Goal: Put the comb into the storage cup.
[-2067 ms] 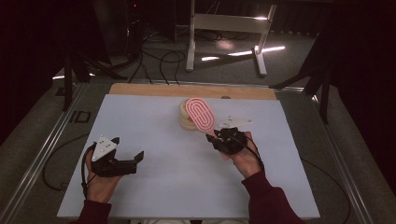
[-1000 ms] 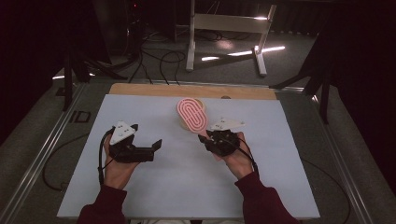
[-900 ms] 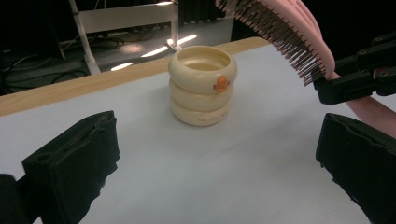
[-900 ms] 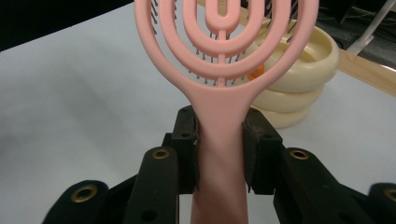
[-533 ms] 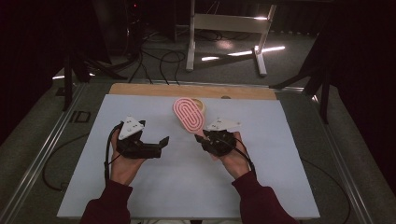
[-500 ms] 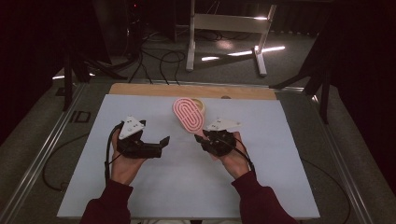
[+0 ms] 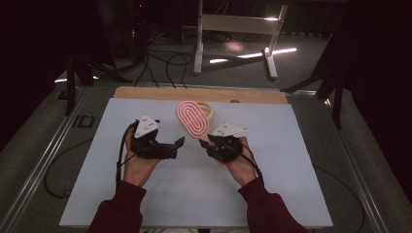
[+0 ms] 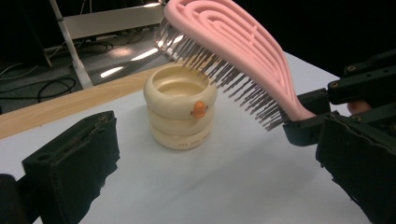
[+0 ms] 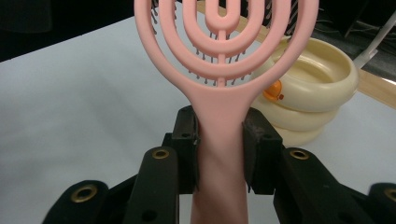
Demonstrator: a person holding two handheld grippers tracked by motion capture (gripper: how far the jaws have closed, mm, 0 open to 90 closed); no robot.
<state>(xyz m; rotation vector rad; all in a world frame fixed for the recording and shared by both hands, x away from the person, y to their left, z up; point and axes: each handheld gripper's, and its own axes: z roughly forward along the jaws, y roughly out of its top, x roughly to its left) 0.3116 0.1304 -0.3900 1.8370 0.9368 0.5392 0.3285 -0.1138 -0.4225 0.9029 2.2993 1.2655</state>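
My right gripper (image 7: 210,141) is shut on the handle of a pink oval hairbrush (image 7: 193,118), which rises up and leftward from it. In the right gripper view the pads (image 9: 187,140) clamp the handle of the brush (image 9: 223,42) on both sides. A cream ringed cup (image 7: 208,111) with an orange duck mark stands just behind the brush. My left gripper (image 7: 179,142) is open, left of the brush, pointing right at it. In the left gripper view its jaws stand wide apart, with the cup (image 8: 180,107) and the brush bristles (image 8: 233,70) ahead and the right gripper (image 8: 336,107) at the right.
A white mat (image 7: 145,194) covers the table, with a wooden strip (image 7: 145,93) along its far edge. Metal rails (image 7: 43,160) border the table. On the floor behind stand a white metal frame (image 7: 233,24) and loose cables (image 7: 160,58).
My left hand has moved right and a little up, closing in on the brush. The right gripper with the brush has shifted slightly left.
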